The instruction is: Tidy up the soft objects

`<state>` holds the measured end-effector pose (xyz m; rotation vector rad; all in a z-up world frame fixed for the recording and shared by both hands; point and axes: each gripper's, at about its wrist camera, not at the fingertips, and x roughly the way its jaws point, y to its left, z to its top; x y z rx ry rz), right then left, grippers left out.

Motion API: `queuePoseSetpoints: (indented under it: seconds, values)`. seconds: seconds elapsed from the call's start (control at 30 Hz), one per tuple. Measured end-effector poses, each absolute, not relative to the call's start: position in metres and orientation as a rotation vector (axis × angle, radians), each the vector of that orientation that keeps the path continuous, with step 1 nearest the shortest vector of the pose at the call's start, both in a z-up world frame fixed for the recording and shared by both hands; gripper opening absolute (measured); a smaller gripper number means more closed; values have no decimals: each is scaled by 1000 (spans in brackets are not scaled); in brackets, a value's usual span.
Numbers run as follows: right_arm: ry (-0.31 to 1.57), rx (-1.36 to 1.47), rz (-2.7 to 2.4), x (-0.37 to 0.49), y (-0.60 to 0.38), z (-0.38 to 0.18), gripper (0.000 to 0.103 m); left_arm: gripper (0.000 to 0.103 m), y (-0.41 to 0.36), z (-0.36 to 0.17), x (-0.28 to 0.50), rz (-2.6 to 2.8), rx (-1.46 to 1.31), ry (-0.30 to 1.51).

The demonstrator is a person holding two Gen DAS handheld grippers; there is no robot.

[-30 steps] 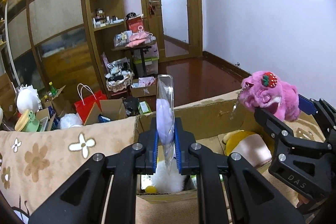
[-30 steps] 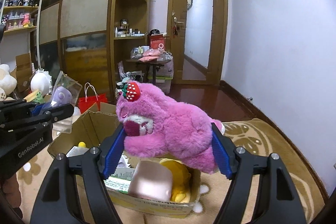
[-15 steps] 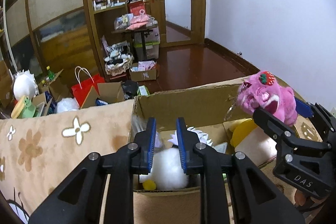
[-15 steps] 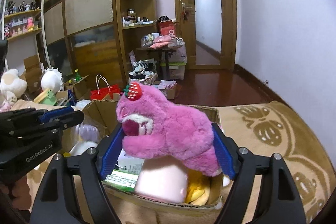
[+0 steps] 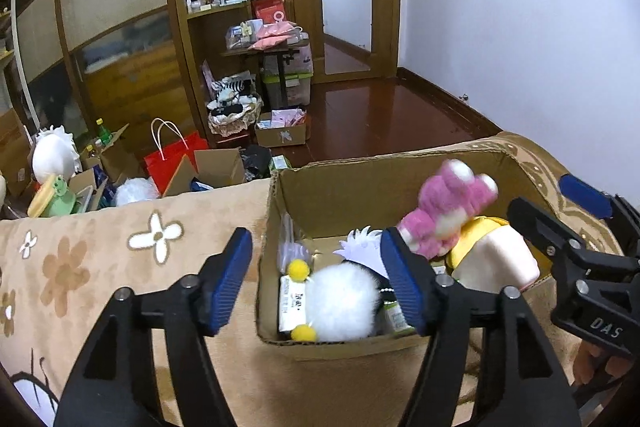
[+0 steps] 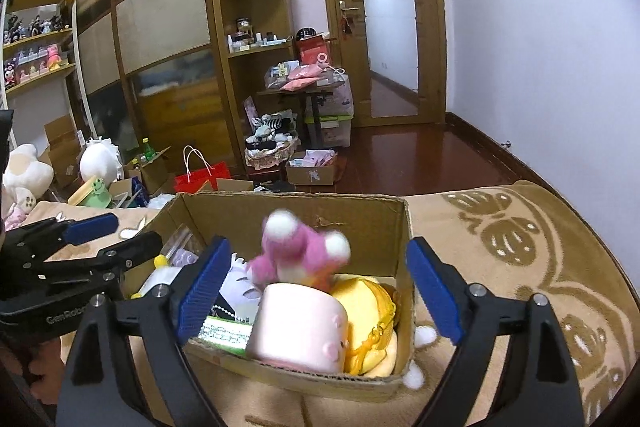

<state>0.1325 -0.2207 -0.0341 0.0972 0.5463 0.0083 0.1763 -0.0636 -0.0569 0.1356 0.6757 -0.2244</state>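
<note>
With both my left gripper [image 5: 316, 279] and right gripper [image 6: 316, 291] spread wide and holding nothing, I am judging the pink plush bear [image 6: 300, 251], blurred at mid-frame over the cardboard box [image 6: 360, 223], as being dropped in, so I am needing another loose toy next.

Fuzzy pink plush [image 6: 304, 251], matt cardboard box [image 6: 360, 227]
</note>
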Motion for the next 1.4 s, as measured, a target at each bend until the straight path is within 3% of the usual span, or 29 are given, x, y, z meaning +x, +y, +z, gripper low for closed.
queuePoseSetpoints:
  seconds: [0.2, 0.47, 1.4]
  values:
    - [544, 96, 1, 119, -222, -25, 103, 88, -56, -48, 162, -200, 127, 665]
    - [528, 89, -17, 95, -227, -11, 103, 99, -47, -36, 131, -213, 102, 622]
    - [454, 77, -35, -1, -234, 36, 103, 99, -22, 1, 31, -150, 135, 536]
